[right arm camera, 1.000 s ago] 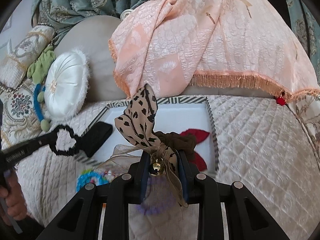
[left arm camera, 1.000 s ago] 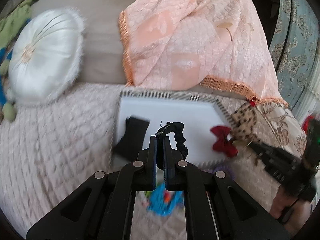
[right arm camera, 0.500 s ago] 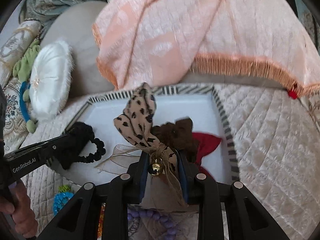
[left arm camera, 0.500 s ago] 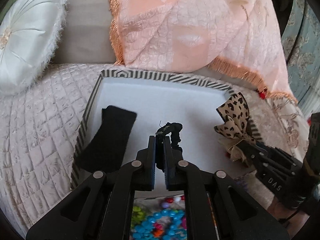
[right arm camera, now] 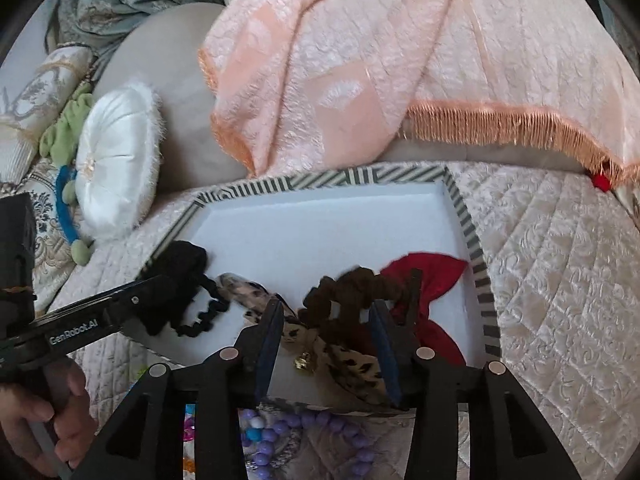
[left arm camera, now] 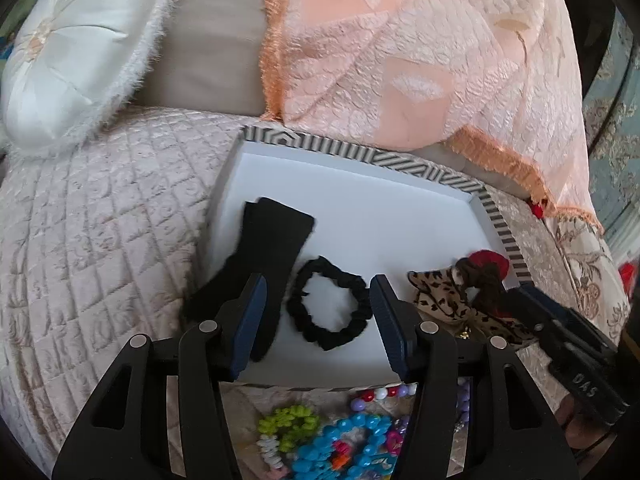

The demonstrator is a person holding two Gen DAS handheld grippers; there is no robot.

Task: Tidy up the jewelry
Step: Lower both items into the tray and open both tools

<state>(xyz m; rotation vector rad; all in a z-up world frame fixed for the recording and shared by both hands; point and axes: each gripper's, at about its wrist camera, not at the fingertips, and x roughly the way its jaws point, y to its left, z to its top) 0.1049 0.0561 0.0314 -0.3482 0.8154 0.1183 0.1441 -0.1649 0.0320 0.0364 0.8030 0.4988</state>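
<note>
A white tray with a striped rim (left arm camera: 400, 160) (right arm camera: 320, 180) lies on the quilted sofa seat. My left gripper (left arm camera: 318, 284) hangs low over it, jaws opening. The black scrunchie (left arm camera: 328, 308) lies flat on the tray floor between the fingers, untouched by the pads. A black fabric band (left arm camera: 268, 256) lies just left of it. My right gripper (right arm camera: 326, 308) is also opening. The leopard-print bow (right arm camera: 344, 356) with its small gold bell rests on the tray between its fingers, free of the pads. A brown scrunchie (right arm camera: 352, 288) and a red bow (right arm camera: 428, 276) lie just beyond.
Loose bead strings, blue, green and purple (left arm camera: 340, 440) (right arm camera: 320, 428), lie on the seat in front of the tray. A white round cushion (left arm camera: 80, 52) and a peach fringed cloth (left arm camera: 400, 60) rest against the backrest. A person's hand (right arm camera: 36, 420) holds the left gripper's handle.
Both grippers came down over the tray and opened. The left one let go of the black scrunchie, the right one of the leopard bow; both pieces now lie on the tray.
</note>
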